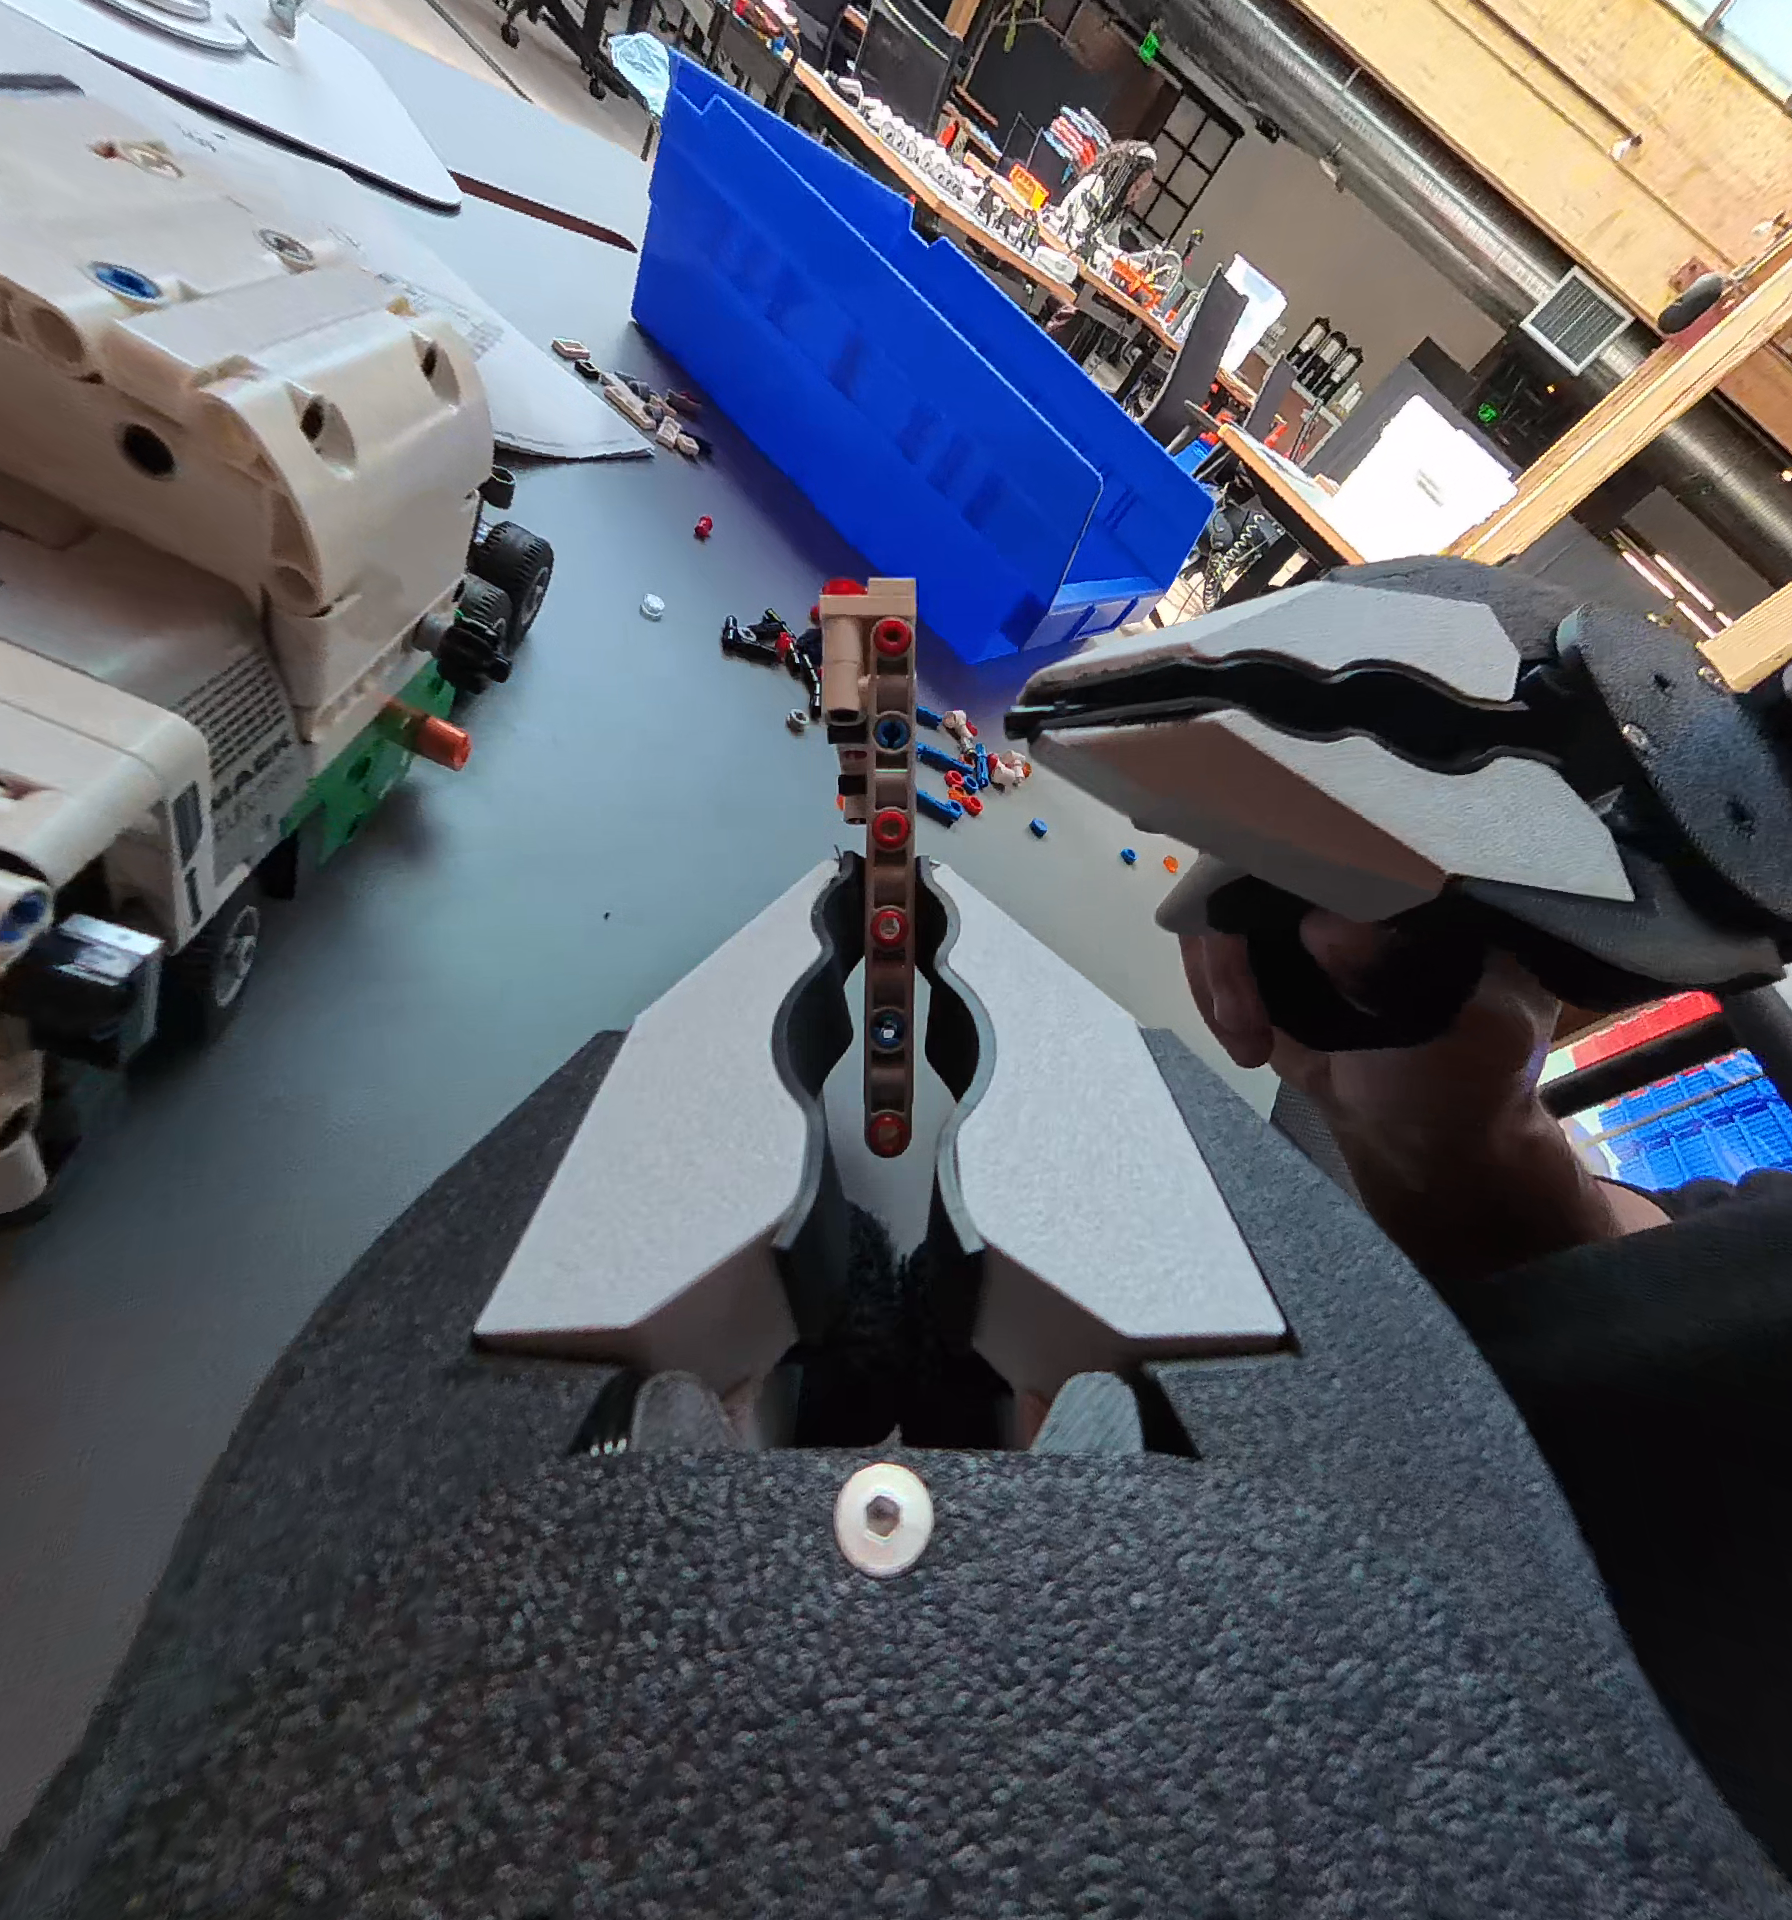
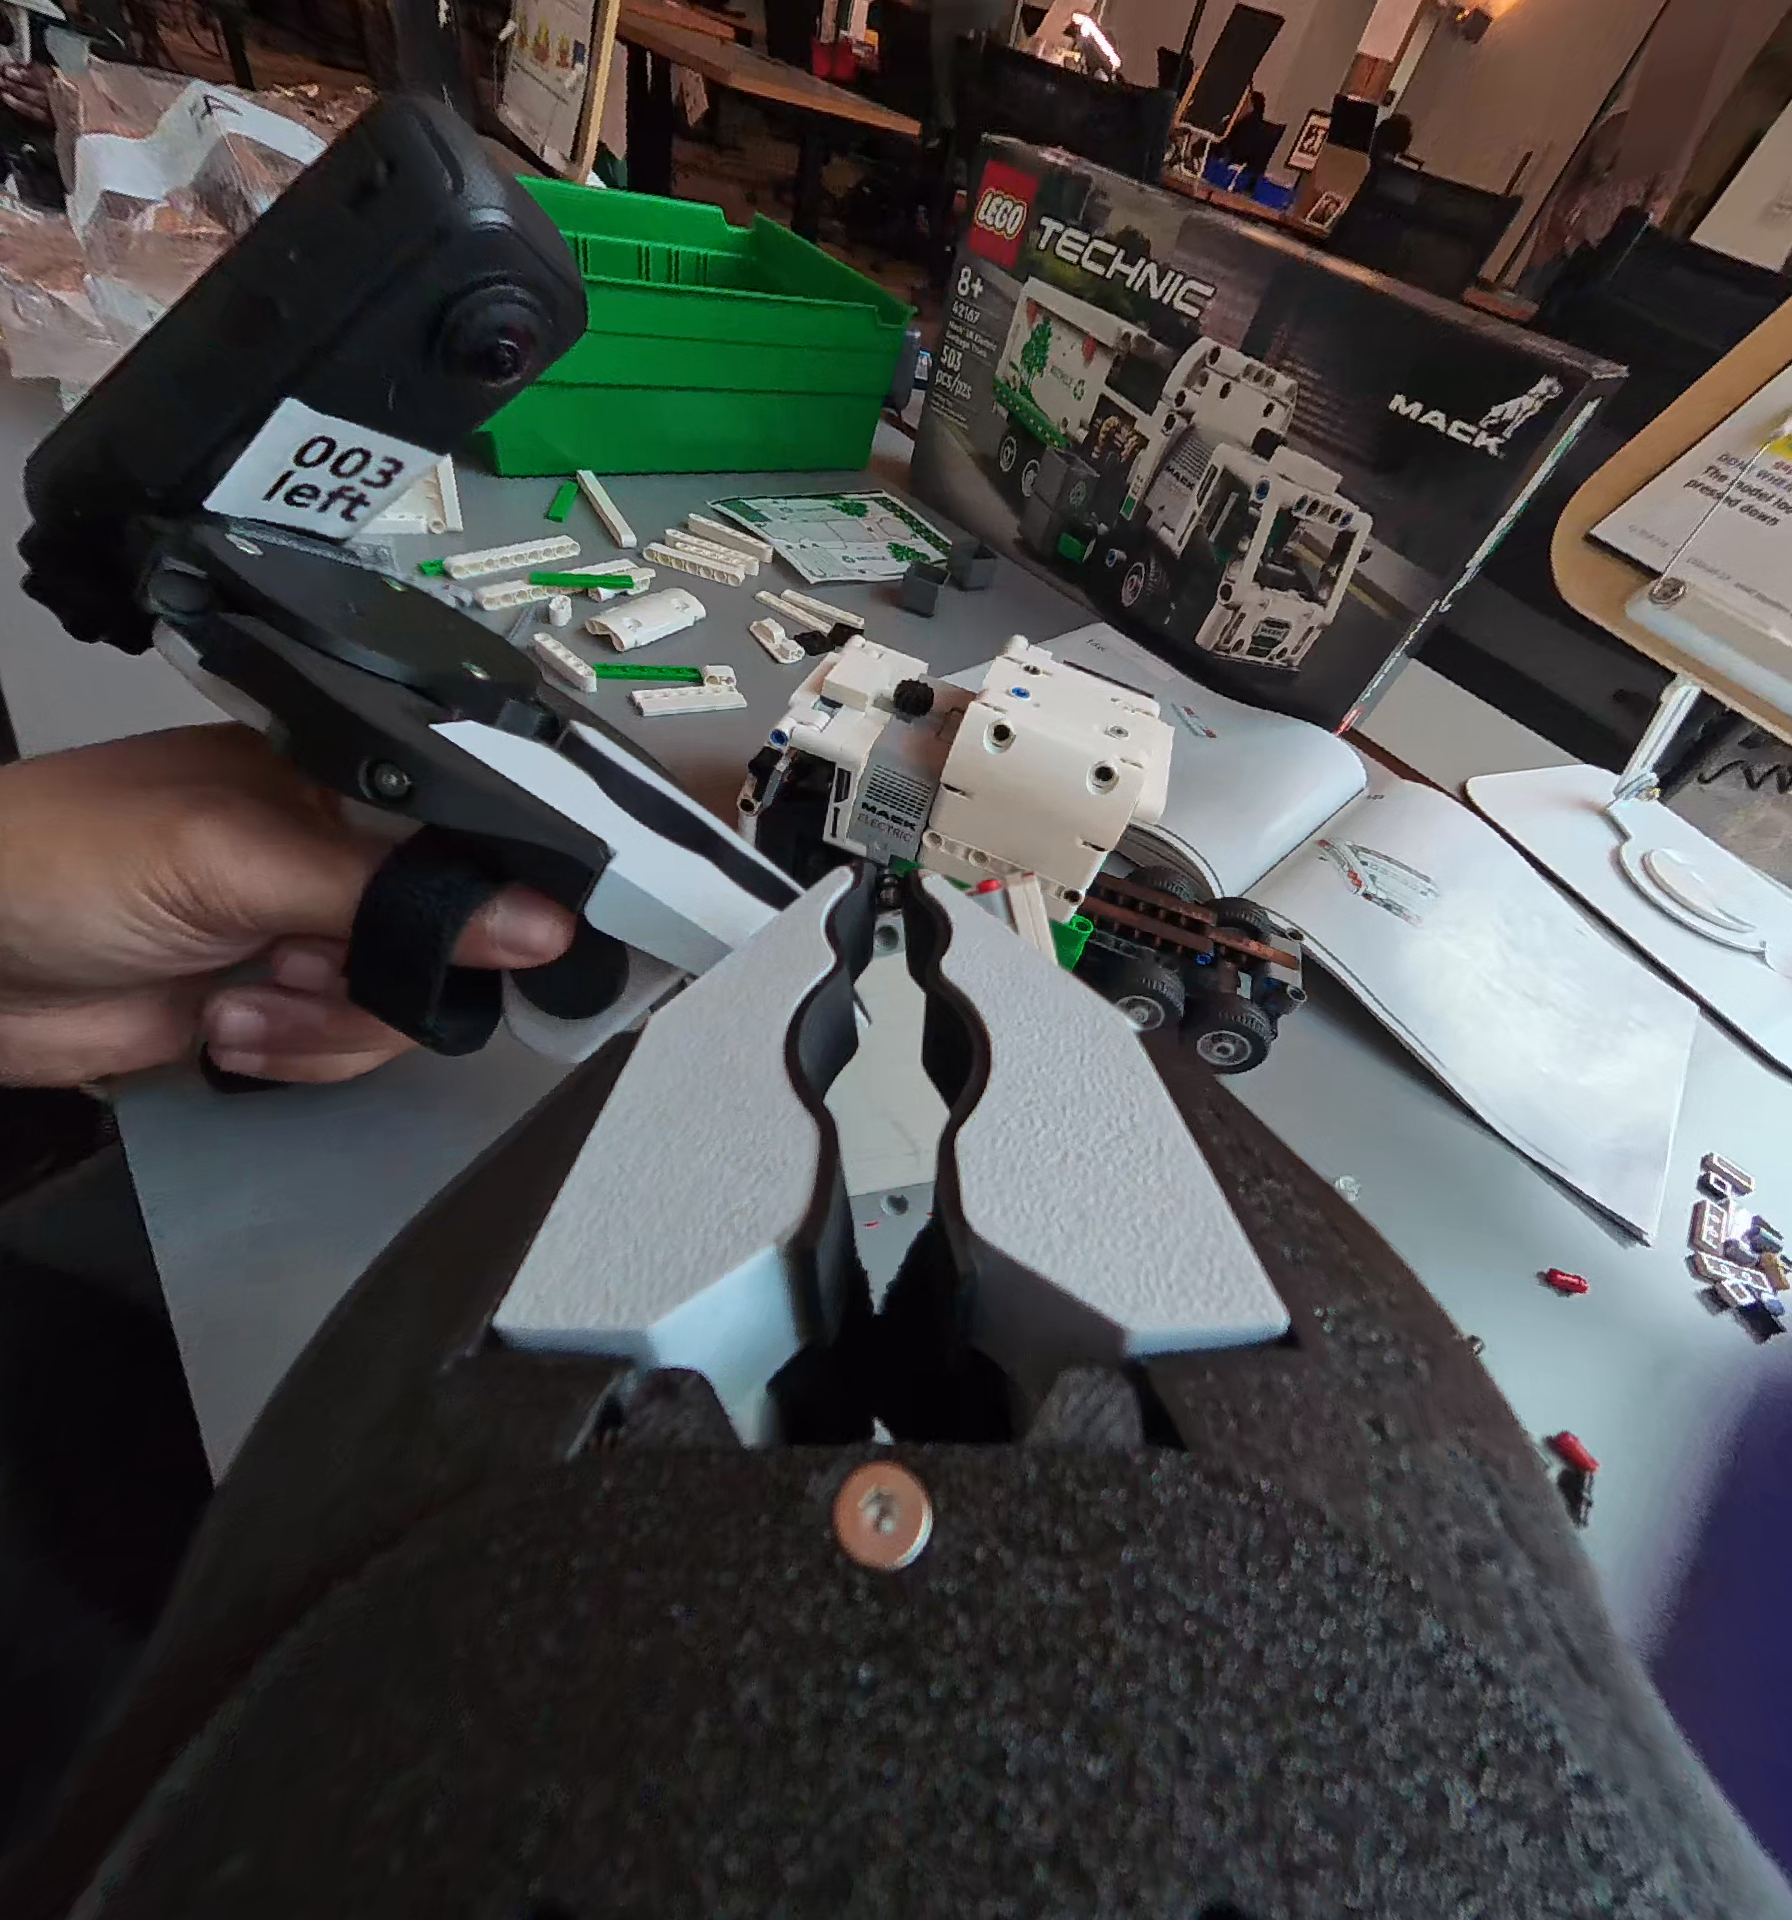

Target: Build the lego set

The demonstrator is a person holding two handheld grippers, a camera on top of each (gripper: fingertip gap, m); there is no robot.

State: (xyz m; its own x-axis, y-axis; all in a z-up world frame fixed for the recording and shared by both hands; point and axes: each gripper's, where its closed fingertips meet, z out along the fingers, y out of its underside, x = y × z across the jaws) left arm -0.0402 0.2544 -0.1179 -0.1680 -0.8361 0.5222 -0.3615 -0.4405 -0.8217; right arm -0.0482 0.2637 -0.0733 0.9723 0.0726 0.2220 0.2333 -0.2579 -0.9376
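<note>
We find the left gripper [image 1: 887,883], fingers clamped on a brown pin-studded beam [image 1: 889,862], raised beside the half-built white truck [image 1: 196,582]; right gripper [image 1: 1022,717], fingers closed, nears it; loose pins [image 1: 965,769] await on the tabletop [image 1: 580,831].

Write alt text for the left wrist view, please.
A handheld gripper clamps a tan toy beam studded with red and blue pins, above a grey table. A white toy truck sits left, a blue bin behind, a second gripper right.
</note>
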